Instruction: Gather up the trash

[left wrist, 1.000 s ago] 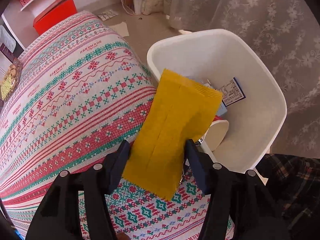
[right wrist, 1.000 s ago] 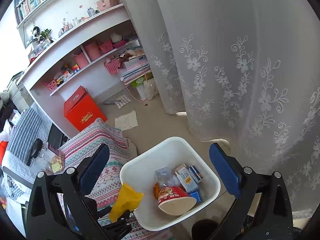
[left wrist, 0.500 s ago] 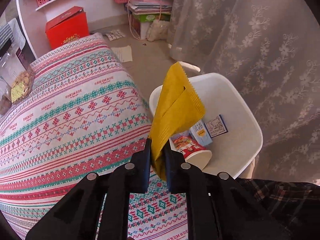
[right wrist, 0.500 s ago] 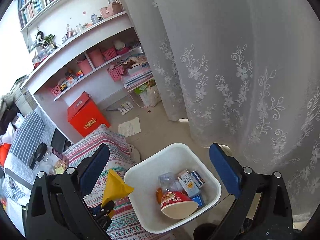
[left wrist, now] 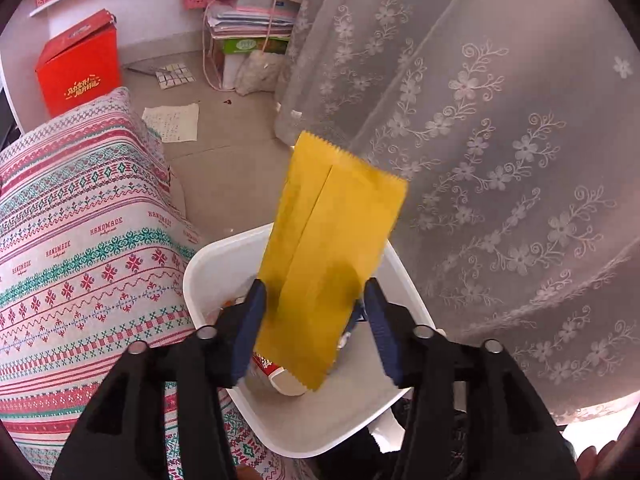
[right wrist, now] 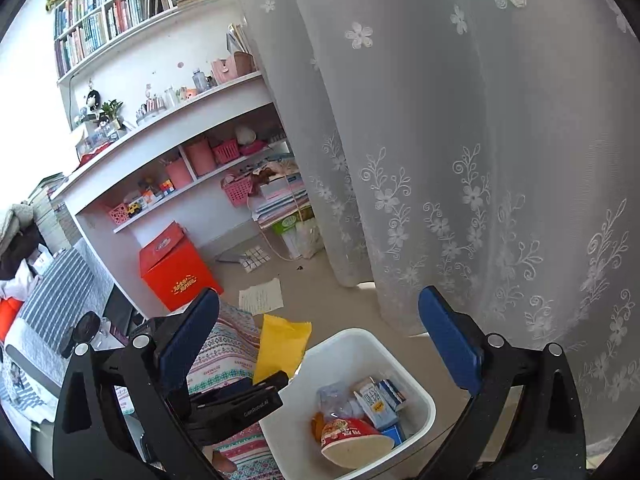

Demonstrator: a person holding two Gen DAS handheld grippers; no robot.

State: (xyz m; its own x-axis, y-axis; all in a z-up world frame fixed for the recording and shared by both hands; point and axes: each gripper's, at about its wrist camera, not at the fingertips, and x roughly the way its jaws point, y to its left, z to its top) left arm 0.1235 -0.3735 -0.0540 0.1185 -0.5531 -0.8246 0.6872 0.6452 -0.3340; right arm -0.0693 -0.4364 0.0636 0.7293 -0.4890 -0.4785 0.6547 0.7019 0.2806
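A flat yellow wrapper (left wrist: 328, 248) stands on end between the fingers of my left gripper (left wrist: 314, 292), above the white bin (left wrist: 192, 280). The jaws are opening and the blue pads sit at the wrapper's side edges without pinching it. In the right wrist view the wrapper (right wrist: 280, 348) rises from the left gripper (right wrist: 264, 388) beside the bin's near rim (right wrist: 400, 364). A red noodle cup (right wrist: 352, 436) and blue-white cartons (right wrist: 378, 400) lie inside the bin. My right gripper (right wrist: 320, 300) hangs open over the bin with nothing between its fingers.
A patterned blanket (left wrist: 80, 240) covers the surface left of the bin. A lace curtain (left wrist: 500, 160) hangs close on the right. On the floor beyond are a red box (left wrist: 80, 68) and a sheet of paper (left wrist: 174, 122). White shelves (right wrist: 180, 128) line the far wall.
Half a second ago the left jaws pinched the wrapper into a fold; now they stand apart and it lies flat between them. The left gripper rose over the bin. The right gripper rose slightly.
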